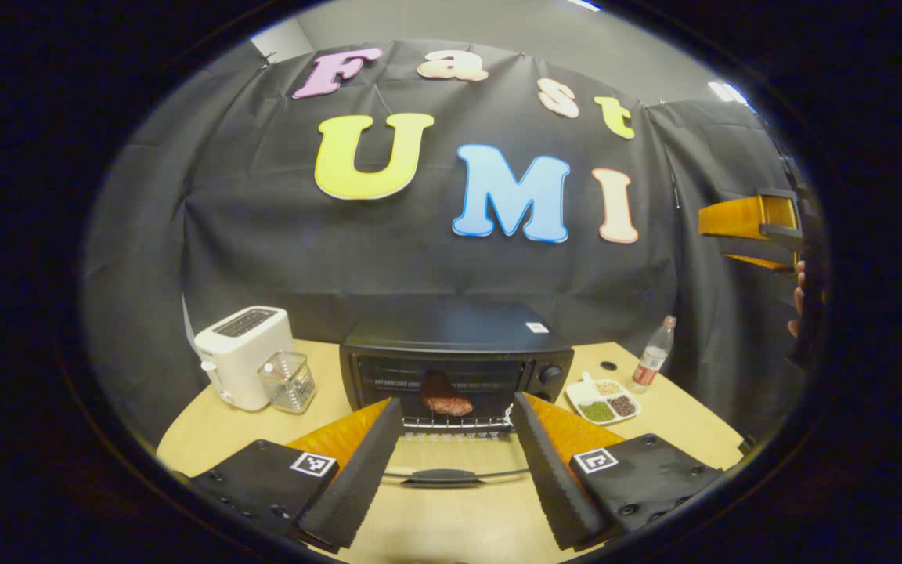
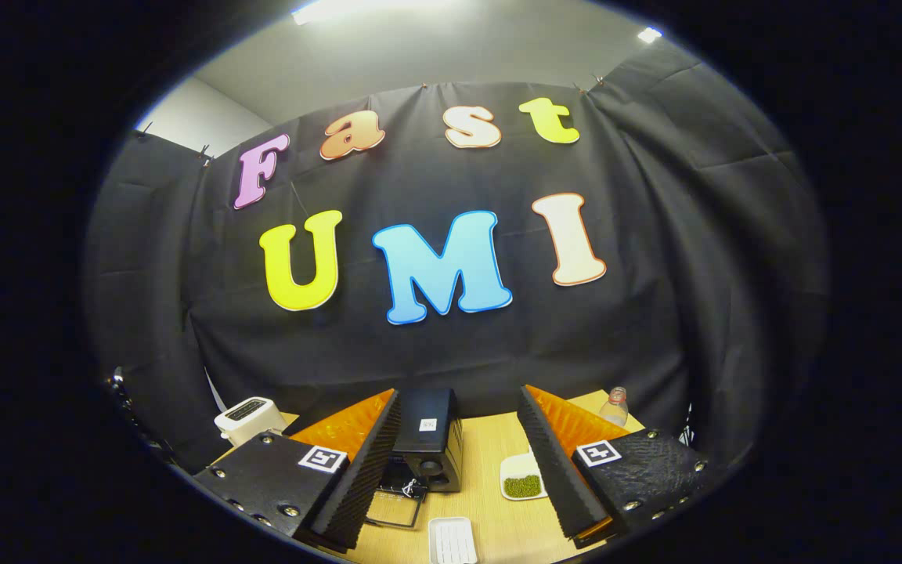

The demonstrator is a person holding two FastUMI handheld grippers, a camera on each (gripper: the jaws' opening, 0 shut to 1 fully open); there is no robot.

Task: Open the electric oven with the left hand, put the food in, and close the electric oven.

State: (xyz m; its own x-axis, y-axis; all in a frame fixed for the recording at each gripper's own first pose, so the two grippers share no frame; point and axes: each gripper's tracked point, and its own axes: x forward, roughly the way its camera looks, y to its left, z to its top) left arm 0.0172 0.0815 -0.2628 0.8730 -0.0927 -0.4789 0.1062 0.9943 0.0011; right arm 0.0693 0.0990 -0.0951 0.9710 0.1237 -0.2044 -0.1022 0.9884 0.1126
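At the bottom of the left gripper view the left tongs (image 1: 451,462) stand wide and empty, straddling the handle (image 1: 443,475) of the oven (image 1: 459,352) door, which lies dropped open, likely lined up to lift it shut. The food (image 1: 445,398) sits on the rack inside, mid-frame. The right tongs (image 2: 459,470) gape empty, held high and clear above the desk (image 2: 490,446).

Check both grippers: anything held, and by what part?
Nothing held. The left gripper is open, fingers apart above the oven door handle. The right gripper is open over the table.
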